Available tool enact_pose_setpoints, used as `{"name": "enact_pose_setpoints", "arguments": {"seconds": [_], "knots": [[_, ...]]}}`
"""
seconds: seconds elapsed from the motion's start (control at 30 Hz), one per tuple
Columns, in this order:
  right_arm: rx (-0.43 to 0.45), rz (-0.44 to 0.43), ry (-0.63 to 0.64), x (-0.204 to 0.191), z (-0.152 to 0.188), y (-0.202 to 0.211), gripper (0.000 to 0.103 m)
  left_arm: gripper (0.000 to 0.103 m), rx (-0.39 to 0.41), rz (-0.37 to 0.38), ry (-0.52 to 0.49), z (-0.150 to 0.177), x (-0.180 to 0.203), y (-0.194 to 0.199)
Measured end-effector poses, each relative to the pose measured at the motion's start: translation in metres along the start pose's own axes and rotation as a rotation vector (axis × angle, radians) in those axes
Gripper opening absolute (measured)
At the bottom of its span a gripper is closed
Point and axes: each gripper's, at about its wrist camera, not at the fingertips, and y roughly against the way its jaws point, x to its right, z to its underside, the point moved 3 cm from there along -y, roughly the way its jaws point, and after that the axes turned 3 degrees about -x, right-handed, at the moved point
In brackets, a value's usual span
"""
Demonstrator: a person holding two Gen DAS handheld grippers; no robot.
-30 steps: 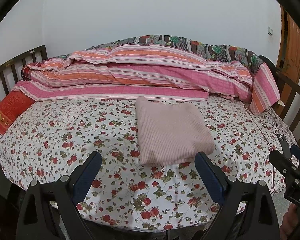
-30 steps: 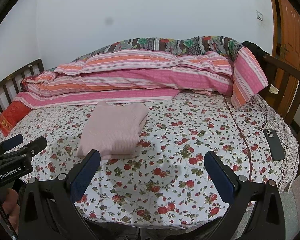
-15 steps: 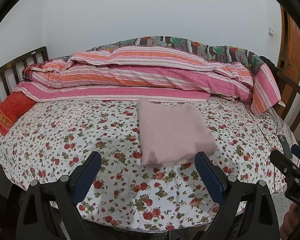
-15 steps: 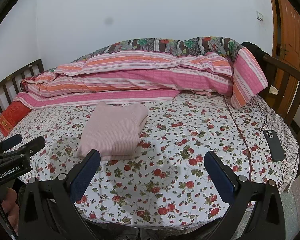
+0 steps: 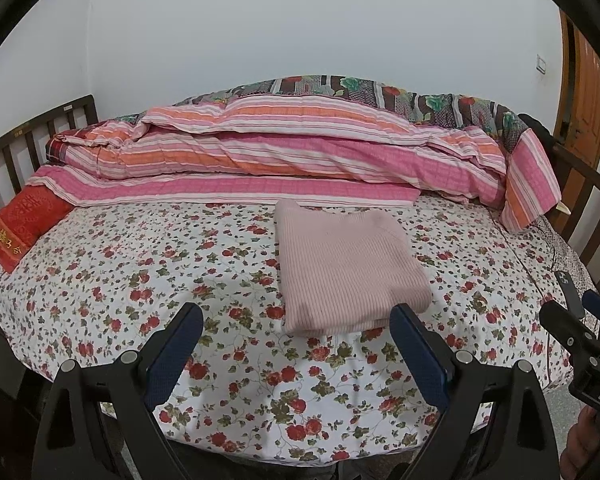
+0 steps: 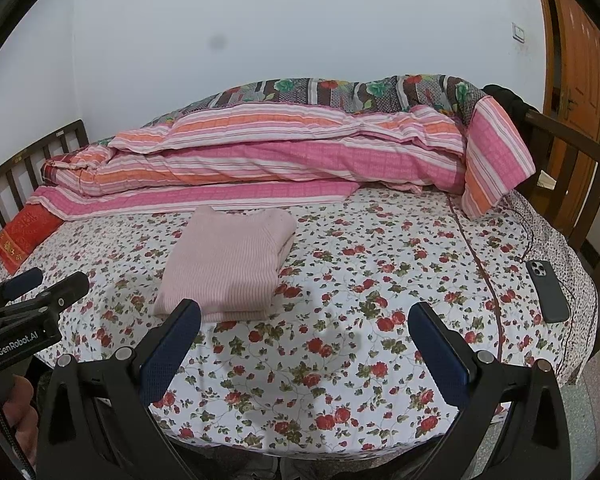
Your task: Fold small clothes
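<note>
I held both tools above the near edge of the bed, and neither touched anything. My left gripper [image 5: 296, 322] had its two blue-padded fingers spread wide apart at the bottom of its own view, with nothing between them but the flowered sheet [image 5: 112, 276]. My right gripper [image 6: 304, 320] was just the same, fingers wide apart and empty, low in its view.

The pink sweater [image 5: 346, 268] lay folded into a neat rectangle on the sheet, in the middle of the left view and slightly right of centre. Its near edge sat just above my left tool's right finger in the picture, though I could not tell whether they touched. In the right view the sweater [image 6: 228, 264] lay left of centre, its near corner just above my right tool's left finger.

Behind the sweater, across the upper half of both views, a pink and orange striped quilt [image 5: 300, 152] was rolled up along the far side of the bed. A red pillow [image 5: 22, 226] sat at the left edge, by the dark wooden rails. A dark phone [image 6: 547, 291] lay face down on the sheet at the right side of the right view, well apart from the sweater. An orange wooden door [image 6: 576, 64] stood at the upper right.
</note>
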Motion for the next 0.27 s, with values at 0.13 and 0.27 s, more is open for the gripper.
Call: {"name": "enact_pose_setpoints", "arguments": {"seconds": [0.13,0.27], "knots": [[0.001,0.001,0.000,0.0000,0.0004,0.0002,0.102,0.095,0.001,0.000,-0.001,0.0000,0.0000,0.0001],[0.001,0.001,-0.001,-0.0002,-0.0002,0.0002,0.102,0.095,0.001,0.001,-0.001,-0.0012,-0.0014,0.0004]]}}
